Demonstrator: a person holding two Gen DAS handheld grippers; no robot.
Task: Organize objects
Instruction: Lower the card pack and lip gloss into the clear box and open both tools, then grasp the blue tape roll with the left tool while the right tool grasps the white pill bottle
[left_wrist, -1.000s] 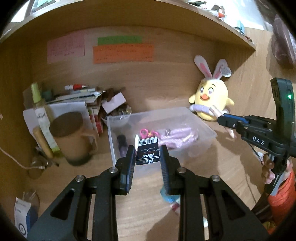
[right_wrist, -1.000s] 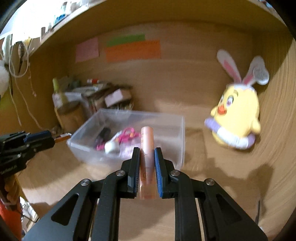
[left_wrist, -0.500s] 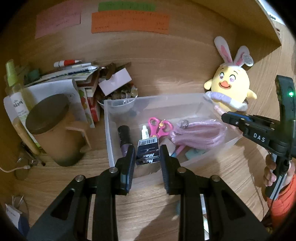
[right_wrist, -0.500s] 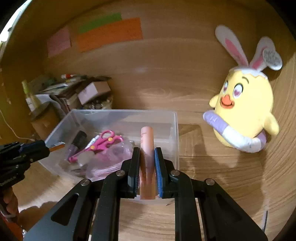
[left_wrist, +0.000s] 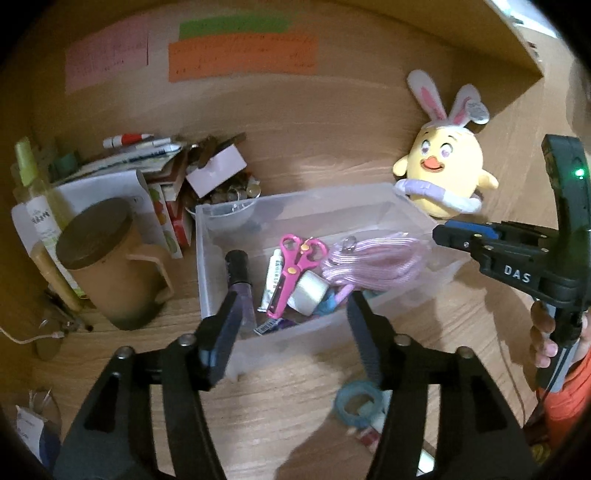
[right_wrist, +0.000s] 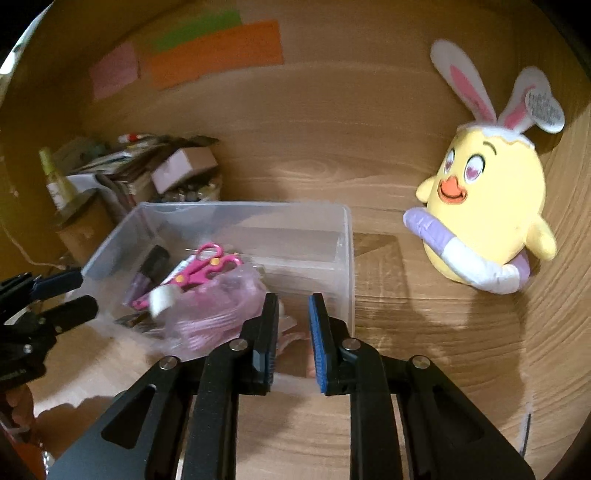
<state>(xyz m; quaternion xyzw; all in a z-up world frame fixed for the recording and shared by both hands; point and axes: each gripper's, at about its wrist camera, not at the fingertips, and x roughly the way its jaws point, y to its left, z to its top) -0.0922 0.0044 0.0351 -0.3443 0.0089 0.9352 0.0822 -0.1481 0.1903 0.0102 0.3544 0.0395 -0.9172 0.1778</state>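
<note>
Both grippers released, jaws over bin

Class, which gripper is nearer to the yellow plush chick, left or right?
Right. The right gripper hangs over the clear bin's end beside the plush chick; the left gripper is over the bin's near edge, farther away.
</note>
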